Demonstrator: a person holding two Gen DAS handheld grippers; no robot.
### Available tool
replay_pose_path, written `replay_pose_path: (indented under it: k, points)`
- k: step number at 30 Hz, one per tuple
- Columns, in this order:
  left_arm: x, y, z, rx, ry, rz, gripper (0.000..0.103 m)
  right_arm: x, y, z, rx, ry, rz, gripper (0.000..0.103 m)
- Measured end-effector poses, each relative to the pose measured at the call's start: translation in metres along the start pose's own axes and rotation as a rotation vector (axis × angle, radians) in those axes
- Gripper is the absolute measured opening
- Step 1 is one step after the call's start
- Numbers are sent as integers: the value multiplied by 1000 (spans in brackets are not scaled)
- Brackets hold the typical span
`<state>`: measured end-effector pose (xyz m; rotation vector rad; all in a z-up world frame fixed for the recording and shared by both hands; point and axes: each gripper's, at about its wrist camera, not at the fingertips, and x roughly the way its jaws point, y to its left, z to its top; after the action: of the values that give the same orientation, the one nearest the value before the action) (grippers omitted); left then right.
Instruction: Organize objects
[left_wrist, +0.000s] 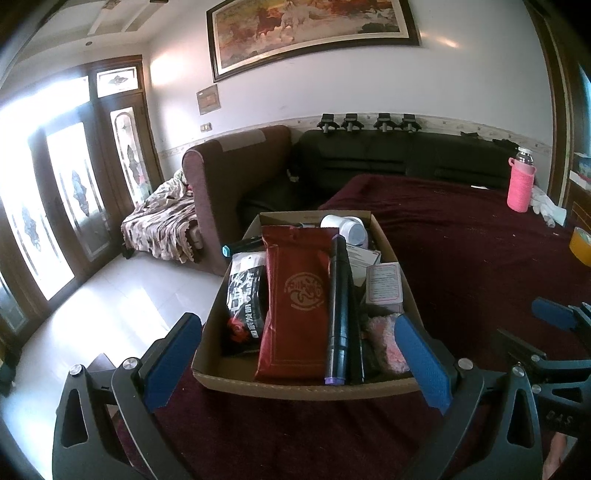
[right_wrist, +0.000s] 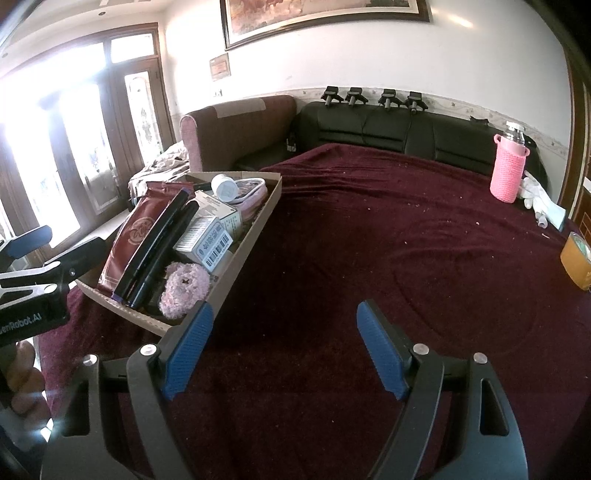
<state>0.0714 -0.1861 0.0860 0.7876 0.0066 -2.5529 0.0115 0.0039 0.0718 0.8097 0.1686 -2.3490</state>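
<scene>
A shallow cardboard box (left_wrist: 301, 389) sits on the dark red table cloth, packed with a red pouch (left_wrist: 295, 306), a long black tube (left_wrist: 340, 314), a black packet (left_wrist: 245, 306), small white cartons (left_wrist: 384, 284), a white jar (left_wrist: 343, 225) and a pink fluffy thing (left_wrist: 388, 339). My left gripper (left_wrist: 299, 354) is open, its blue pads standing either side of the box's near end. In the right wrist view the box (right_wrist: 236, 273) is at the left. My right gripper (right_wrist: 284, 347) is open and empty over bare cloth beside the box's near corner.
A pink knit-covered bottle (right_wrist: 508, 166) stands at the far right of the table, with white gloves (right_wrist: 539, 199) and a roll of tape (right_wrist: 576, 258) near it. Sofas line the wall behind. The table's left edge drops to a tiled floor (left_wrist: 110, 295).
</scene>
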Motion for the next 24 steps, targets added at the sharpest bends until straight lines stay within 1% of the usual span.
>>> replay_pose_path:
  k: [15,17,20,22,24]
  points:
    - [1,-4,-1,15,5,-22,102,-1,2,1,1,1,2,81]
    - [0,-5,-2,22,7,-47,102,-1,2,1,1,1,2,81]
    - [-2,-11,-5,52,27,-116,102,-1,1,1,6,2,6,81]
    - [-5,-15,-7,69,22,-140,102,-2,1,2,9,-1,6,81]
    - [-9,-20,-7,84,14,-138,102,-2,-1,2,12,-2,4,81]
